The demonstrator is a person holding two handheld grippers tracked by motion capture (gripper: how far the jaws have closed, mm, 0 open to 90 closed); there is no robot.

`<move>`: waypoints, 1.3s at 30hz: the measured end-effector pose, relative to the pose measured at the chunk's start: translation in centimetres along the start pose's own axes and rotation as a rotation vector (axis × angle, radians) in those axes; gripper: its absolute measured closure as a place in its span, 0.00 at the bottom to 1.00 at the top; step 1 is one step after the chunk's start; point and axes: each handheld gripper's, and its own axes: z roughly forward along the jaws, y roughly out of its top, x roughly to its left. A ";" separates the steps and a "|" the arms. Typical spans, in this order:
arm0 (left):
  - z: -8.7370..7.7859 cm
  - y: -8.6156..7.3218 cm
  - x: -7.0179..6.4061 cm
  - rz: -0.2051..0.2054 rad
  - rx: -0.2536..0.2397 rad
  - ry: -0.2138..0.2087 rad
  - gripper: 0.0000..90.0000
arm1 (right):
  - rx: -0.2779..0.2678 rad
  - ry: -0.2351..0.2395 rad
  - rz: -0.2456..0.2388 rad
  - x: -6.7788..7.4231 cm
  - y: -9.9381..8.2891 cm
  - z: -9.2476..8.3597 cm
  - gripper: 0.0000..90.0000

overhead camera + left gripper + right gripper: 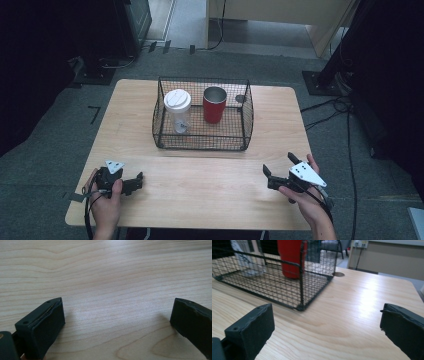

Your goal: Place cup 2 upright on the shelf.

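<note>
A black wire basket (200,142) stands at the back middle of the wooden table (200,185). Inside it, a clear cup with a white lid (178,111) stands on the left and a red tumbler (214,106) on the right, both upright. My left gripper (139,182) rests low near the front left edge, open over bare wood (117,305), nothing between its jaws. My right gripper (278,162) is at the front right, open and pointing toward the basket's near right corner (299,306). The red tumbler (289,257) and clear cup (247,257) show through the mesh.
A small round hole (240,98) sits in the tabletop just right of the basket. Bare wood lies between the basket and both grippers. Cables (330,107) and dark stand bases (320,82) are on the floor around the table.
</note>
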 end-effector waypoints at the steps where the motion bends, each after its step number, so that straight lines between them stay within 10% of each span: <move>1: 0.0 0.0 0.0 0.000 0.000 0.000 0.00 | 0.007 -0.005 0.001 -0.1 -0.2 -0.1 0.00; 32: 0.0 0.0 0.0 0.001 0.001 0.000 0.00 | 0.107 -0.182 0.114 -2.9 -2.9 -2.2 0.00; 39: 0.0 0.0 0.0 0.001 0.001 0.000 0.00 | 0.307 -0.219 0.154 -3.3 -3.1 -1.8 0.00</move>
